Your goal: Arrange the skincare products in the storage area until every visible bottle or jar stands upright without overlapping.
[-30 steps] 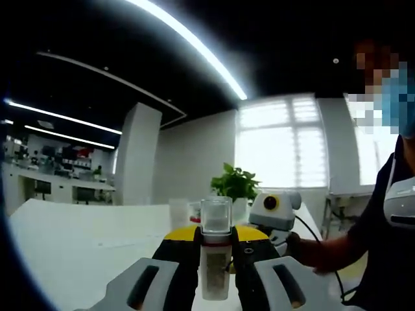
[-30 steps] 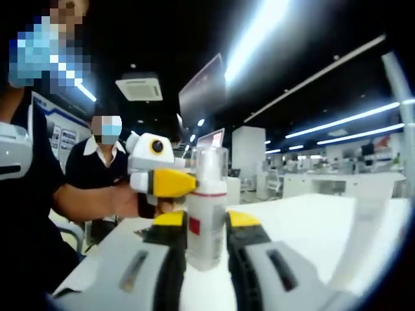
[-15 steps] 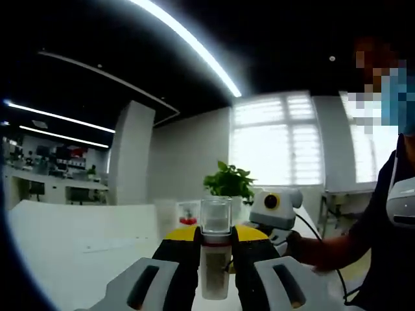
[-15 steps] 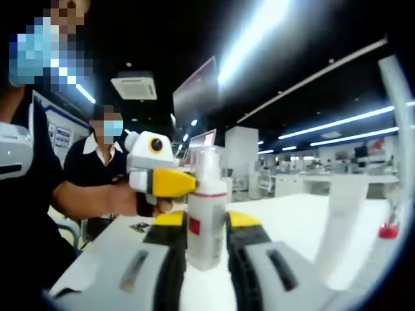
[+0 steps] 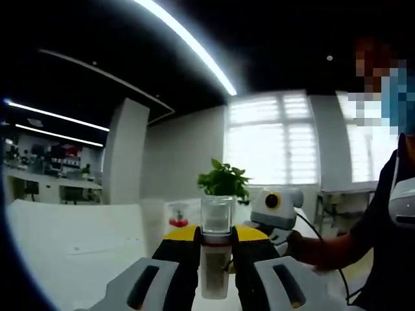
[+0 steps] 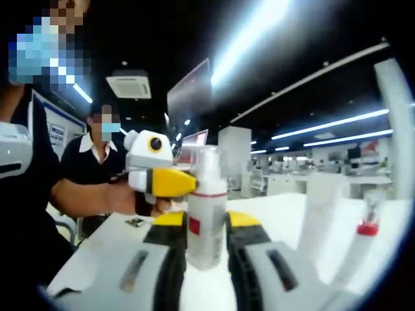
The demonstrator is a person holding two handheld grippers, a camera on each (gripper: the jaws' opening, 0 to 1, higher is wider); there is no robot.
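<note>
Presently the white tabletop (image 5: 71, 243) spans both views, with a person's dark sleeve (image 6: 29, 194) at the edge of the right gripper view. Right tongs (image 6: 206, 227) are clamped on a white bottle (image 6: 206, 223) with a red band and clear cap, held upright between the yellow-tipped jaws above the tabletop. Left tongs (image 5: 216, 236) are clamped on a narrow clear-capped bottle (image 5: 216, 259) with brownish contents, likewise upright between its jaws. In the right gripper view the left tongs appear just behind the white bottle, held by a hand (image 6: 133, 197). A potted green plant (image 5: 222, 181) stands at the far side of the tabletop. A pale tube with a red cap (image 6: 353, 249) leans at the right of the right gripper view. A small red-topped item (image 5: 178, 215) stands beyond the left tongs; its kind cannot be told.
</note>
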